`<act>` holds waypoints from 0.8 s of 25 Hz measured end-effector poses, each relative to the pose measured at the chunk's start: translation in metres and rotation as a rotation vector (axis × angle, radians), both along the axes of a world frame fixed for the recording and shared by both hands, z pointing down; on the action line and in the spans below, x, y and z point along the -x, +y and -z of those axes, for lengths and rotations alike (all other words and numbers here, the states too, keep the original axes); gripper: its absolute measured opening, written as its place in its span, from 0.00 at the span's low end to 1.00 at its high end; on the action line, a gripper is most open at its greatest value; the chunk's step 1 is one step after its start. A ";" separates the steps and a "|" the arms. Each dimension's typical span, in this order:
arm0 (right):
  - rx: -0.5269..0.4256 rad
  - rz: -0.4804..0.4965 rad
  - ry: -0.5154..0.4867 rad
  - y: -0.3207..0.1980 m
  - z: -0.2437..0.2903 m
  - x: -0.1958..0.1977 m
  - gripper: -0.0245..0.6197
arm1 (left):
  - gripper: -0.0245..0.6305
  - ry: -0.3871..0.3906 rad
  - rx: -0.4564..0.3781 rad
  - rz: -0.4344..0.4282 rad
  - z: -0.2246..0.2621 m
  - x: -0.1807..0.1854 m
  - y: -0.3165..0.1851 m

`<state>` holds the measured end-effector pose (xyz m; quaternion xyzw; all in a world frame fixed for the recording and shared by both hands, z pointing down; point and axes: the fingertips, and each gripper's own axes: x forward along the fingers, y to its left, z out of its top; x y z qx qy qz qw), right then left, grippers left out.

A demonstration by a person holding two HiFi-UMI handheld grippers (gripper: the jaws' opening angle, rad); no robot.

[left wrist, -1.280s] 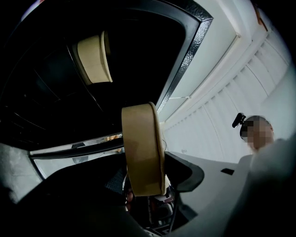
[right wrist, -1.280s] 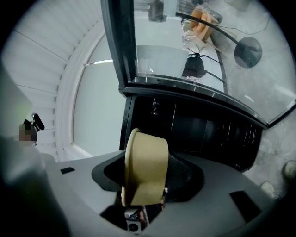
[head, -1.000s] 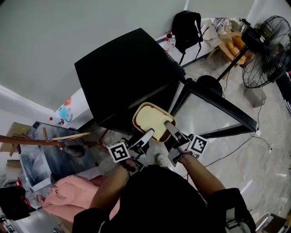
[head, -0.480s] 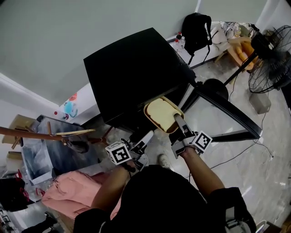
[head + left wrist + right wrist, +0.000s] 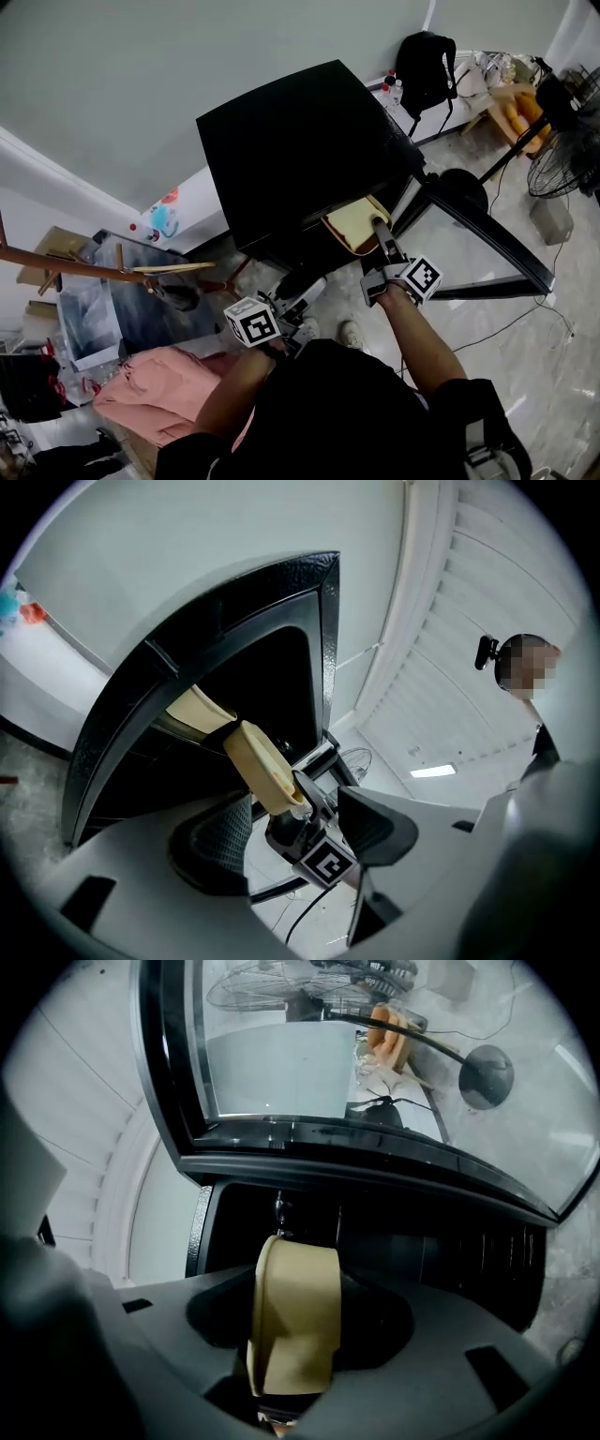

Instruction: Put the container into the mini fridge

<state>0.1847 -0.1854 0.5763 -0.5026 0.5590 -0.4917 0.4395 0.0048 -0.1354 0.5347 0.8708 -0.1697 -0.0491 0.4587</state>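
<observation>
Clearance matters: the right gripper has its fingers closed on the beige rounded plastic container, which is at the mouth of the black mini fridge. In my judgement it should go in level and deep, clear of the open glass door. The left gripper has its fingers apart, empty.
</observation>
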 end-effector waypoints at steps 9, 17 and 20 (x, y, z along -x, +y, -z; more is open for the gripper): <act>0.055 -0.127 -0.031 -0.027 -0.008 0.005 0.38 | 0.48 -0.006 -0.002 0.030 0.007 0.023 0.003; 0.076 -0.116 0.040 -0.047 -0.012 0.017 0.39 | 0.48 0.003 -0.016 0.074 0.009 0.043 -0.002; 0.075 -0.083 0.059 -0.053 -0.013 0.022 0.41 | 0.48 0.014 -0.008 0.085 0.009 0.045 -0.002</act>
